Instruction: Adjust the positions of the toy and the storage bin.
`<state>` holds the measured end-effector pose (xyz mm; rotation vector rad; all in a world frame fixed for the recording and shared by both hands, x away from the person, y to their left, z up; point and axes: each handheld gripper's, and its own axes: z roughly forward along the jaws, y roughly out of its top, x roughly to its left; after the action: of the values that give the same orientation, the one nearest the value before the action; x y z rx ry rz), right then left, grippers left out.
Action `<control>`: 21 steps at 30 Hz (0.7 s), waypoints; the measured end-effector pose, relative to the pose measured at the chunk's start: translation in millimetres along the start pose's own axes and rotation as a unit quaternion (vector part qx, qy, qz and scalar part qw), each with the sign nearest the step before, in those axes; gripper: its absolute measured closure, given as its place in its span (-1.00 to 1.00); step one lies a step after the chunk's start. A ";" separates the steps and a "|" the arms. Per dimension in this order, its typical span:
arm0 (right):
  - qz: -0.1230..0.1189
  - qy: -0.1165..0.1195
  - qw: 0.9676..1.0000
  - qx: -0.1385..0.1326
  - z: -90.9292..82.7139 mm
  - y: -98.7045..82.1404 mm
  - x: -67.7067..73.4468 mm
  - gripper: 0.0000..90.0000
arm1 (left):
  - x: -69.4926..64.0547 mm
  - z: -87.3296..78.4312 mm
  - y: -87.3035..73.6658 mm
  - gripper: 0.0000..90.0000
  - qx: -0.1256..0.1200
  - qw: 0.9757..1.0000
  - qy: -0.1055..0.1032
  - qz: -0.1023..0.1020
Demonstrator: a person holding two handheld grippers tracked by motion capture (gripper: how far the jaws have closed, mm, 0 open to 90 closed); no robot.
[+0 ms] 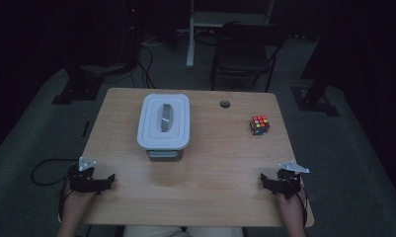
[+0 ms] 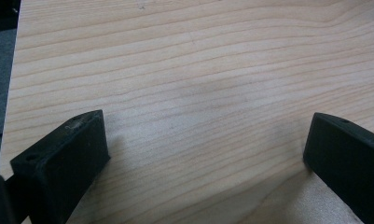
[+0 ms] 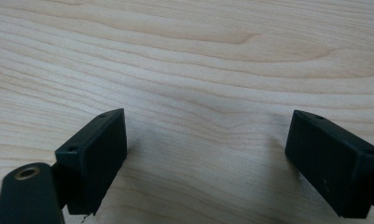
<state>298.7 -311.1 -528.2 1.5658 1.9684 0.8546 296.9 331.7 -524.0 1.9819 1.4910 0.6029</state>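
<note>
A white lidded plastic box [image 1: 164, 123] with a grey handle on its lid stands on the wooden table [image 1: 205, 163], left of centre and toward the back. A multicoloured puzzle cube [image 1: 259, 125] sits at the right, apart from the box. My left gripper [image 1: 110, 180] rests at the table's near left corner, held by a hand. In the left gripper view its jaws stand wide apart over bare wood [image 2: 208, 135]. My right gripper [image 1: 262, 178] rests at the near right corner, open as well, with bare wood [image 3: 205, 135] between its jaws.
A round cable hole [image 1: 225, 103] lies in the table near the back edge. Behind the table stand a dark folding chair [image 1: 245, 52] and a white stand leg [image 1: 190, 34]. Cables run on the grey floor at the left [image 1: 42, 173].
</note>
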 end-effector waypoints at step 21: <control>0.000 0.014 1.000 -0.014 0.4 12.1 11.9 -0.72 | -8.8 5.2 20.2 -0.99 -0.008 1.000 -0.010 0.021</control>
<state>304.4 -297.7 -519.6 1.5474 1.9663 0.9042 312.1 318.1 -514.1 2.0047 1.4325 0.6094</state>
